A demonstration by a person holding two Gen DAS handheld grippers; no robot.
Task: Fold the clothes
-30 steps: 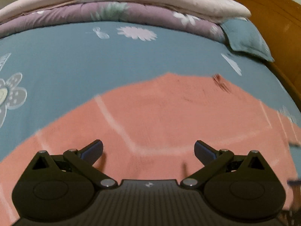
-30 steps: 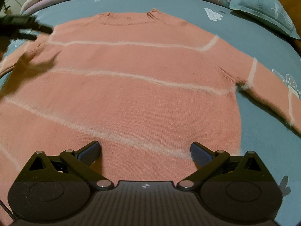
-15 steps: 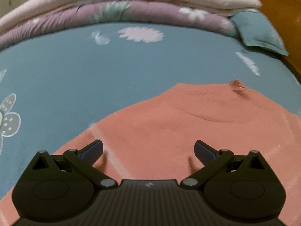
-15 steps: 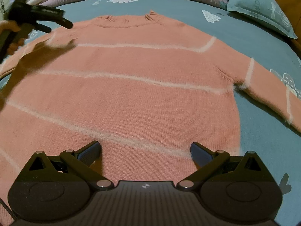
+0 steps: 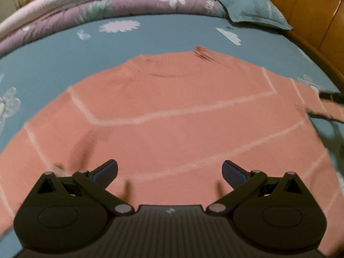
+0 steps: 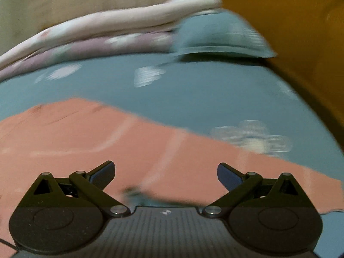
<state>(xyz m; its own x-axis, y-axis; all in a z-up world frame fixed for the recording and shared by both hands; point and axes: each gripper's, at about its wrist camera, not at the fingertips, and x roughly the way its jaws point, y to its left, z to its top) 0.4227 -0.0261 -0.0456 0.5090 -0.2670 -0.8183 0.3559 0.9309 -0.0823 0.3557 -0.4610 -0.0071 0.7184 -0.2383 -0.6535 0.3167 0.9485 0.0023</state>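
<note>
Sweater [image 5: 172, 116] flat on bed [image 5: 150, 36], frame centre; 0 folds visible, all folding left. Left gripper [image 5: 169, 169] and right gripper [image 6: 165, 172]: jaws spread, empty, over sweater.

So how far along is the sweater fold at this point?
Done: the sweater lies spread flat on the bedsheet. In hand: nothing; left gripper and right gripper are open, the right over a sleeve. Every fold is left.
</note>
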